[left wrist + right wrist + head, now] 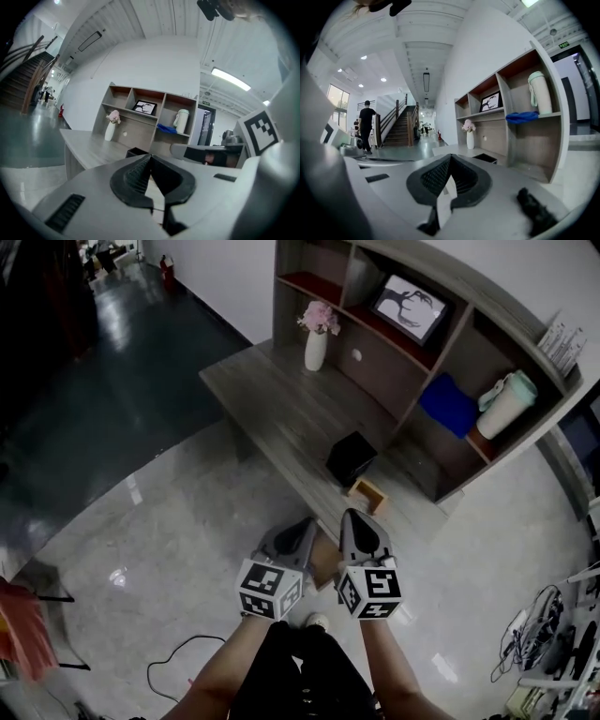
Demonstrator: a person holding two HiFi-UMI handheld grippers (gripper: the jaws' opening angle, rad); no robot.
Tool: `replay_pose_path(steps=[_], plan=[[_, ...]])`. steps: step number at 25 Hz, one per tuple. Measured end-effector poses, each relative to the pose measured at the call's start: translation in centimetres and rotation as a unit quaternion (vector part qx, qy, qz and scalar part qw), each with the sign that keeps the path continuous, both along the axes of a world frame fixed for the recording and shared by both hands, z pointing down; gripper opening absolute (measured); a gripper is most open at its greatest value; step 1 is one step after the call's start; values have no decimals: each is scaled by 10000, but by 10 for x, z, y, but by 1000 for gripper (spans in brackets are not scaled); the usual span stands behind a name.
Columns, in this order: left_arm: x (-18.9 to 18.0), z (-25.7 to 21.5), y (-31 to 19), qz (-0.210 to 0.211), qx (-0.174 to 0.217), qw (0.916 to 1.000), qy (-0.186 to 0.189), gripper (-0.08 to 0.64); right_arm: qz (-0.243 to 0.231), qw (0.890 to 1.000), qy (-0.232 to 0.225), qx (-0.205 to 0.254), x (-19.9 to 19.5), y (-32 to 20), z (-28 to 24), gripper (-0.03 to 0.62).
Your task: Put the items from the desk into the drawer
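Shiny pale floor (187, 549) fills most of the head view, and it turns dark and glossy up at 10 o'clock. One long grey desk (272, 395) sits at 12 o'clock, and one tall shelf (469, 334) stands along its 2 o'clock side. Three things stand on the desk top. One white vase (316, 350) with pink flowers is at the far end, at 11 o'clock. One black box (352, 457) with an open top is near the middle of the view. One small wooden box (367, 493) sits just beside it at 5 o'clock, close to the near edge of the desk. In the shelf I can make out three things: one picture frame (410, 307) at 12 o'clock, one blue cloth (448, 404) at 2 o'clock, and one white bottle (506, 401) just beside the cloth at 3 o'clock. Two grippers are held side by side at 6 o'clock, over the floor and near the desk's edge. Each one has one cube (270, 589) with black and white squares. The left gripper (302, 524) has its jaws pressed together at the tips, with nothing between them. The right gripper (356, 518) is pressed together too and holds nothing. Both point toward the desk, and neither touches the three things on it. In the right gripper view, one person (366, 124) in dark clothes stands at 9 o'clock, next to one set of stairs (401, 126).
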State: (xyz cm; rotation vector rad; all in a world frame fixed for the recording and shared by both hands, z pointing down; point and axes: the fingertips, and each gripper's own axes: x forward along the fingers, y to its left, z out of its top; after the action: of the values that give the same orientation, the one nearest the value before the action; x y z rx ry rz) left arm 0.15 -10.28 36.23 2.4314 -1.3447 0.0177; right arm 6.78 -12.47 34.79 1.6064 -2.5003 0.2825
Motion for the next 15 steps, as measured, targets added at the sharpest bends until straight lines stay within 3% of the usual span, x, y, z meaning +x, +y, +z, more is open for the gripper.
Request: replay_pose_path(steps=[15], plan=[[47,-72,16,235,607,9977,-190,9,316,9980,-348,421,57,42,-57,11]])
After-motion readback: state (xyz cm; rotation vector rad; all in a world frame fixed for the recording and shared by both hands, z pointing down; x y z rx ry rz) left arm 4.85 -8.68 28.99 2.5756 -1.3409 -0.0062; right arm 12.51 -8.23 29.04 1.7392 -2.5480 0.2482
